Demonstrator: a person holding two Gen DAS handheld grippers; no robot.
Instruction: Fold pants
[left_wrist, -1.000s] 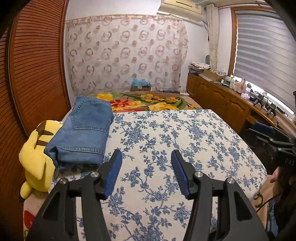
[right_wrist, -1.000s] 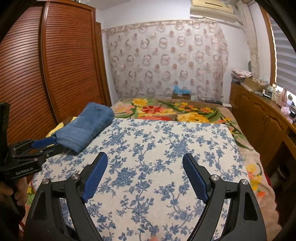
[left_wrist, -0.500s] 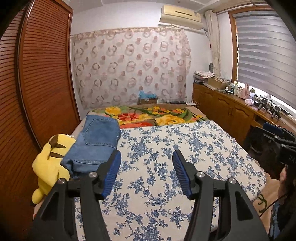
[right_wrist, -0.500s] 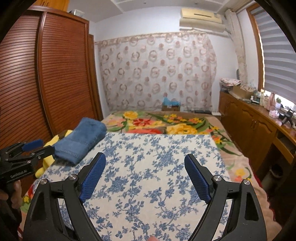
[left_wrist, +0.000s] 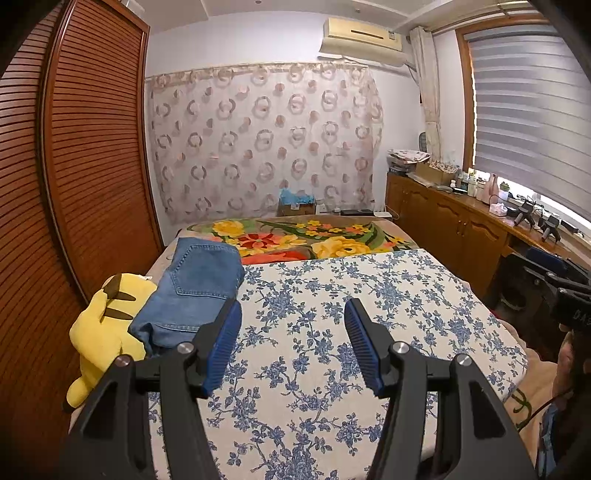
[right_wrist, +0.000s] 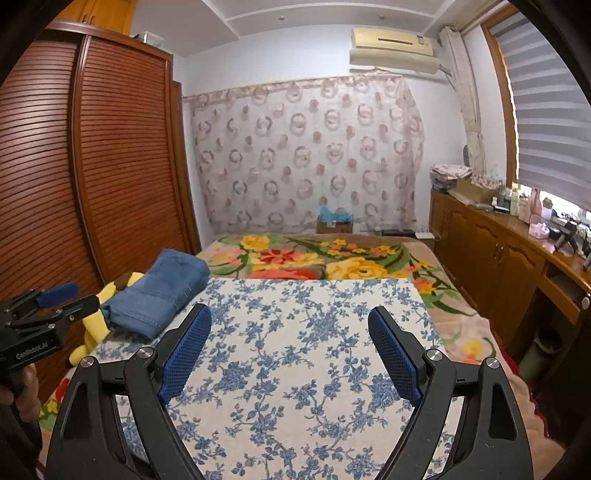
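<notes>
— What's different from a second ago?

— Both cameras have tipped up and pulled back. A second ago the views looked down on the bed; now the air conditioner (left_wrist: 360, 37) and ceiling show, and the jeans (left_wrist: 195, 291) sit lower and further off in both views. The hands have drawn away from the work.

— And the tongs?

— The left tongs (left_wrist: 291, 341) are spread wide with nothing between the blue pads, and the right tongs (right_wrist: 290, 349) are spread wide and bare too. Neither touches cloth.

— Where are the jeans, then?

— Folded into a thick, compact bundle at the left edge of the bed (left_wrist: 369, 295), lying partly on the blue-flowered sheet (right_wrist: 314, 332) and leaning against a yellow plush toy (left_wrist: 103, 325). A back pocket faces up.

— So the task?

— I'd judge it finished, or as good as: the bundle looks tidy, no leg trails loose, and the hands are backing off rather than reaching in.

— What about the surface?

— A soft mattress, the sheet lying flat over it, with a bright flowered blanket (right_wrist: 314, 258) showing beyond. It gives underneath, so a fold could slump if nudged.

— And the room?

— A slatted wooden wardrobe (left_wrist: 96, 147) on the left, a ring-patterned curtain (right_wrist: 306, 155) at the far wall, and a long wooden bench (right_wrist: 517, 251) under the blinds on the right, crowded with bottles and boxes.
</notes>
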